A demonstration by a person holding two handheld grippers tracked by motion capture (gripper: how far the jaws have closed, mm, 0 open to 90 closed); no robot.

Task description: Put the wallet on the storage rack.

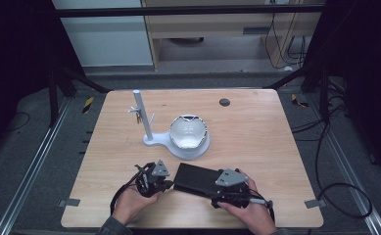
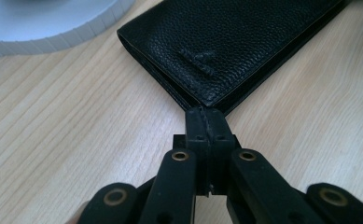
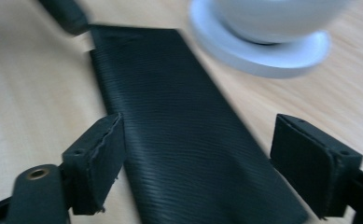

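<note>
No legible text or labels anywhere

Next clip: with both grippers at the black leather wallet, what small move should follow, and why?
Probably close the right gripper on the flat black leather wallet. Its jaws stand open on either side of the wallet's near end, while the left gripper is shut at the wallet's corner, apparently pinning it.

This looks like a lab or test room set up for recording; a small light wooden counter (image 1: 256,132) stands alone on grey carpet (image 1: 26,147), framed by dark metal struts (image 1: 188,10) and aluminium rails (image 1: 36,161); loose black cables (image 1: 335,191) trail over the floor; yellow-and-black tape (image 1: 87,104) marks the ground; plain pale cabinets (image 1: 202,29) line the far wall.
</note>
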